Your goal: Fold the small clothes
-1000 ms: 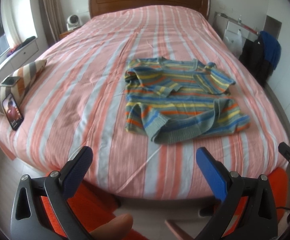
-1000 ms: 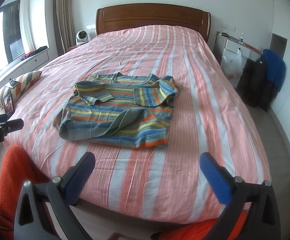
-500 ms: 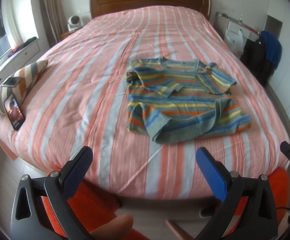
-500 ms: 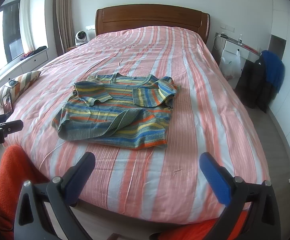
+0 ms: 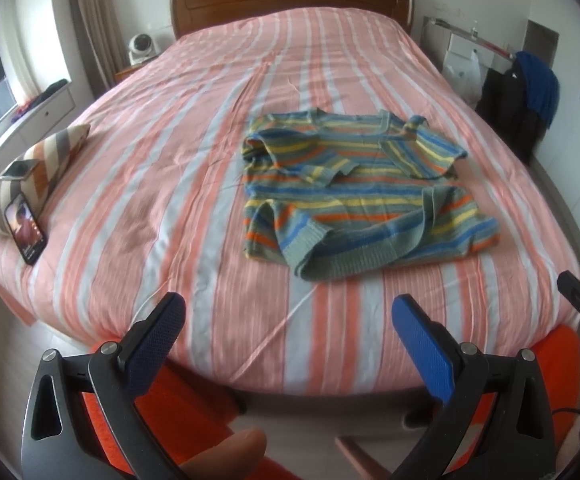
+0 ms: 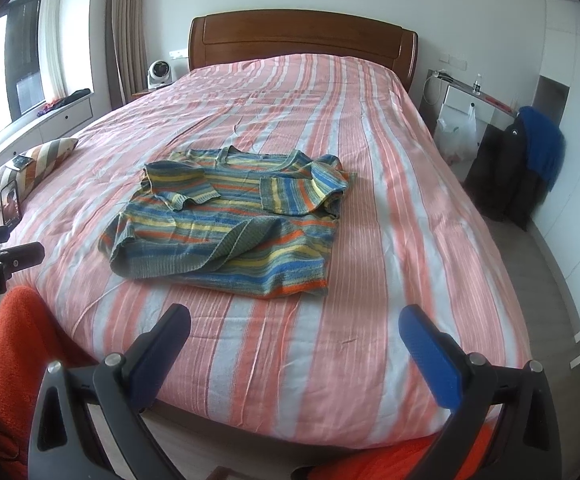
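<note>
A small striped knit sweater point(image 5: 353, 192) in blue, yellow, orange and green lies on the pink striped bed point(image 5: 194, 184), sleeves folded in over its front, hem partly turned up. It also shows in the right wrist view point(image 6: 234, 216). My left gripper point(image 5: 290, 320) is open and empty, above the bed's near edge, well short of the sweater. My right gripper point(image 6: 293, 330) is open and empty, also over the near edge, sweater ahead and slightly left.
A striped pillow point(image 5: 38, 168) with a phone point(image 5: 25, 230) leaning on it sits at the bed's left edge. Wooden headboard point(image 6: 301, 40) at the far end. Dark and blue clothes point(image 6: 525, 160) hang at the right wall. Orange fabric point(image 6: 22, 344) lies below the grippers.
Both grippers have moved slightly forward toward the bed; the sweater sits a little lower and nearer in both views. Both stay open.
</note>
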